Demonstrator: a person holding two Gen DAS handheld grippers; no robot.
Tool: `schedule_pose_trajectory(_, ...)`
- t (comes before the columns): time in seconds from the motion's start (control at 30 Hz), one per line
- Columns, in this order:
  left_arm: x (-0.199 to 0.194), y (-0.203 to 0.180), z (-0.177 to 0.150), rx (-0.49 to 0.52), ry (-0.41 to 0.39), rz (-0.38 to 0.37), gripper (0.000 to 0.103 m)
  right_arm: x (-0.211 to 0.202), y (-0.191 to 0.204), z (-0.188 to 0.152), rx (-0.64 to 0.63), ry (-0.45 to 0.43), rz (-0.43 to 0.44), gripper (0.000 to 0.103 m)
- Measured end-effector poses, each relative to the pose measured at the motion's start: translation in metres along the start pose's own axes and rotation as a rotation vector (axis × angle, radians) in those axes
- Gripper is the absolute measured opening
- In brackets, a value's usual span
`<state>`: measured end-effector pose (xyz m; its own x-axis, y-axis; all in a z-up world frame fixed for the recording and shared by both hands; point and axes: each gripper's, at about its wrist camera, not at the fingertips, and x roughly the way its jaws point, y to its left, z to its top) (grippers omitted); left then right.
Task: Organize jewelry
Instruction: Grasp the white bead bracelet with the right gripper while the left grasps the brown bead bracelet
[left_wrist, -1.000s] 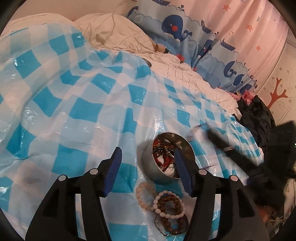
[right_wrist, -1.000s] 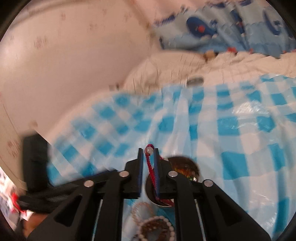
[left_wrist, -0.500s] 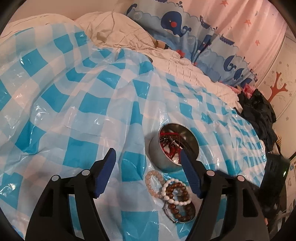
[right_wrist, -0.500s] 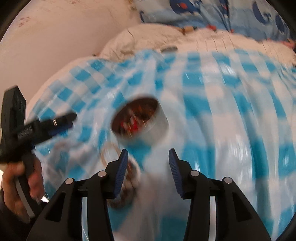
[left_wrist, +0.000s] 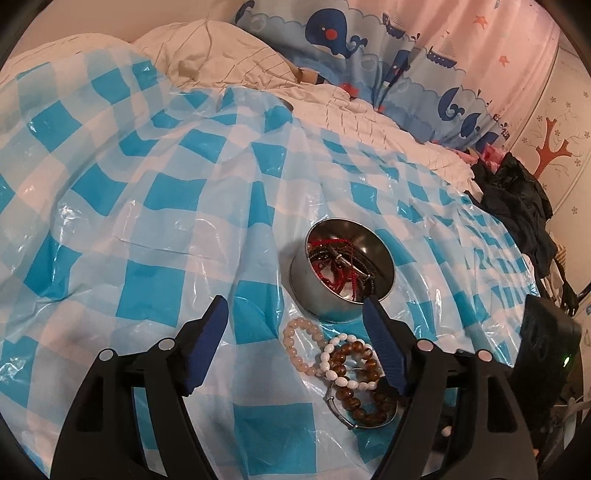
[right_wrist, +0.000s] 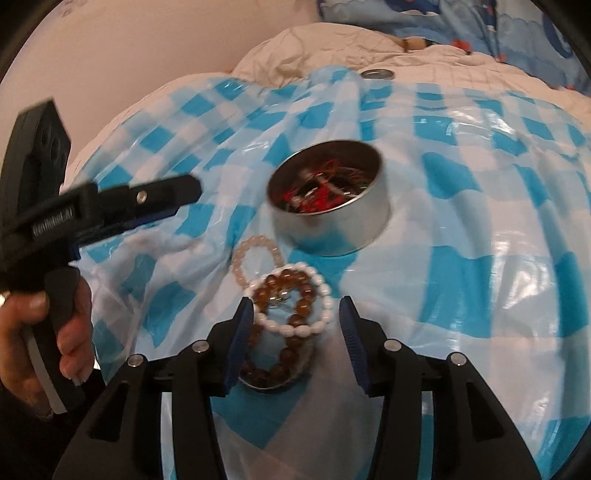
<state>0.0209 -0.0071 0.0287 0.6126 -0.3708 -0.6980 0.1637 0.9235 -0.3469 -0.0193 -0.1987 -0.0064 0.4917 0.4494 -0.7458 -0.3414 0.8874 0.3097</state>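
We cannot sort out the tangle inside the round metal tin (left_wrist: 341, 275): red cords and dark bands overlap there, and in the right wrist view they blur into streaks. The right finger of the left gripper (left_wrist: 295, 325) covers the tin's near rim and part of the brown bead bracelet (left_wrist: 360, 380). In the right wrist view the left finger of the right gripper (right_wrist: 293, 317) hides one side of that bracelet and of the thin metal ring (right_wrist: 273, 384) under it. The hand (right_wrist: 44, 339) at the left is cut off by the picture's edge. A small round object (right_wrist: 377, 74) beyond the checked sheet (left_wrist: 155, 206) is perhaps a lid; it is too small to tell.
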Motion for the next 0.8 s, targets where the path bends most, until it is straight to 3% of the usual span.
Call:
schedule_pose_trajectory(0.1,-0.003,0.0,0.0,0.003,-0.002,-0.004,0.073,0.001,0.017,-0.003,-0.088,-0.017,-0.027,0.047)
schedule_pose_trajectory(0.2,-0.003,0.0,0.0,-0.001,-0.003,-0.005,0.073,0.004,0.035,-0.006,-0.187,-0.029,-0.048,0.041)
schedule_pose_trajectory(0.37,-0.003,0.0,0.0,-0.001,-0.001,-0.008,0.074,0.022,0.048,-0.014,-0.291,-0.001,-0.123,0.01)
schedule_pose_trajectory(0.4,-0.003,0.0,0.0,-0.001,0.0,-0.007,0.075,0.021,0.048,-0.014,-0.288,-0.006,-0.118,0.008)
schedule_pose_trajectory(0.5,-0.003,0.0,0.001,-0.003,-0.002,-0.007,0.076,0.011,0.036,-0.008,-0.205,-0.043,-0.068,0.008)
schedule_pose_trajectory(0.67,-0.004,-0.001,0.0,-0.004,0.0,-0.014,0.076,-0.012,-0.015,0.006,0.086,-0.121,0.097,0.008)
schedule_pose_trajectory(0.8,0.003,-0.014,-0.005,0.045,0.027,-0.045,0.076,-0.029,-0.05,0.012,0.275,-0.197,0.177,0.008)
